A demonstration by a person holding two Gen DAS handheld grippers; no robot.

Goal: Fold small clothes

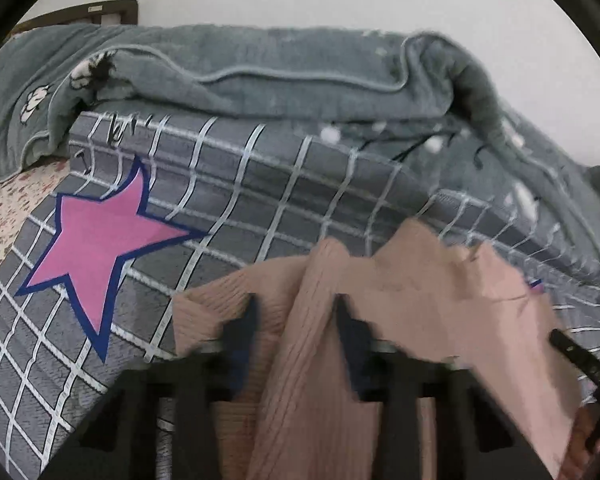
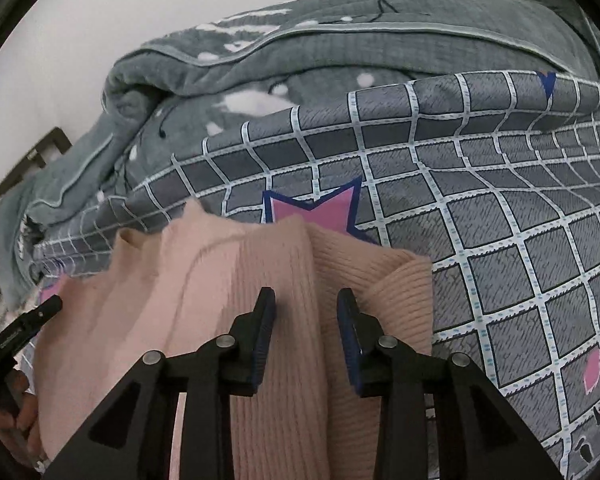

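A pink ribbed sweater (image 1: 312, 360) fills the lower middle of the left wrist view, lying over a bed covered by a grey checked sheet (image 1: 228, 184) with a large pink star (image 1: 100, 236) at the left of the frame. The left hand-held gripper (image 1: 296, 312) points down into the sweater, its two dark fingers (image 1: 244, 332) standing a little apart with a raised fold of the knit between them; the picture is blurred, so I cannot tell whether the pads press on the cloth. At the lower right edge of that view the tip of the other gripper pokes in. In the right wrist view the same sweater (image 2: 276, 320) occupies the lower centre and left, bunched into a ridge that runs up between the fingers (image 2: 264, 320) of the right hand-held gripper (image 2: 306, 300). Those fingers stand partly open, with the ridge between them, and the pads seem to lie against the knit on either side, though a firm grip cannot be told. A rumpled grey-green quilt (image 2: 340, 36) is heaped along the top of the frame beyond the sheet, against a white wall (image 2: 100, 20). At the lower left edge a person's hand (image 2: 16, 432) holds the other gripper.
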